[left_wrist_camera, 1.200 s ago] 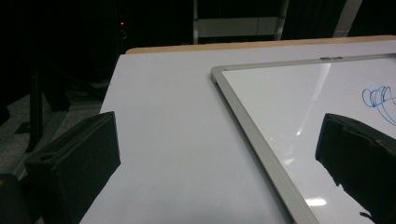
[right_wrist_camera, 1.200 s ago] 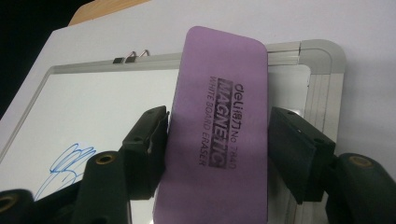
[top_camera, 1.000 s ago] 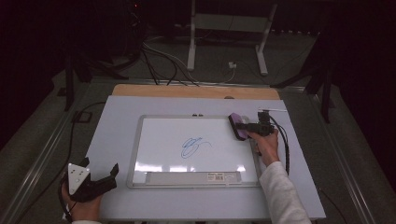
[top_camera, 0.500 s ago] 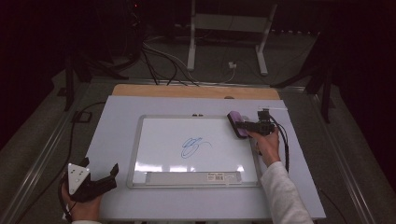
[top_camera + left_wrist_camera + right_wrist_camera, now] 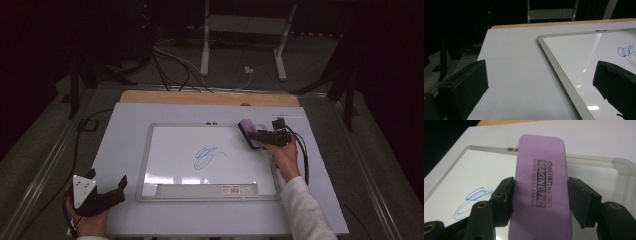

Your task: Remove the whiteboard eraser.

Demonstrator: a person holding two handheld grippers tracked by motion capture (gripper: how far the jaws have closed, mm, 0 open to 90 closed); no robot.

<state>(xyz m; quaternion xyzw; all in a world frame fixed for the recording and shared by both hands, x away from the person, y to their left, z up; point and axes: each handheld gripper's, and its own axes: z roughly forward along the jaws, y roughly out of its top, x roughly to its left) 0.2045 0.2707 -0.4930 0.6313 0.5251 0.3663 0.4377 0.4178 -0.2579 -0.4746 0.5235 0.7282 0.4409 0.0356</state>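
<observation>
A white whiteboard [image 5: 170, 165] with a grey frame lies on the pale table top, a blue scribble [image 5: 206, 157] at its middle. Over its far right corner my right gripper [image 5: 257, 136] is shut on a purple magnetic eraser [image 5: 248, 131]. In the right gripper view both jaws press the eraser's [image 5: 540, 170] long sides, with the scribble [image 5: 474, 200] below left. My left gripper [image 5: 121, 190] rests open at the table's near left corner. Its jaws [image 5: 541, 65] stand wide with nothing between them, beside the board's frame [image 5: 559, 65].
The pale table top [image 5: 130, 130] has a wooden strip [image 5: 210, 97] along its far edge. A cable [image 5: 302, 155] trails from the right gripper along the person's sleeve. Beyond the table, stand legs [image 5: 205, 55] and floor cables sit in the dark.
The right gripper with the eraser has risen slightly and shifted a little left over the board's corner. The left gripper has kept still.
</observation>
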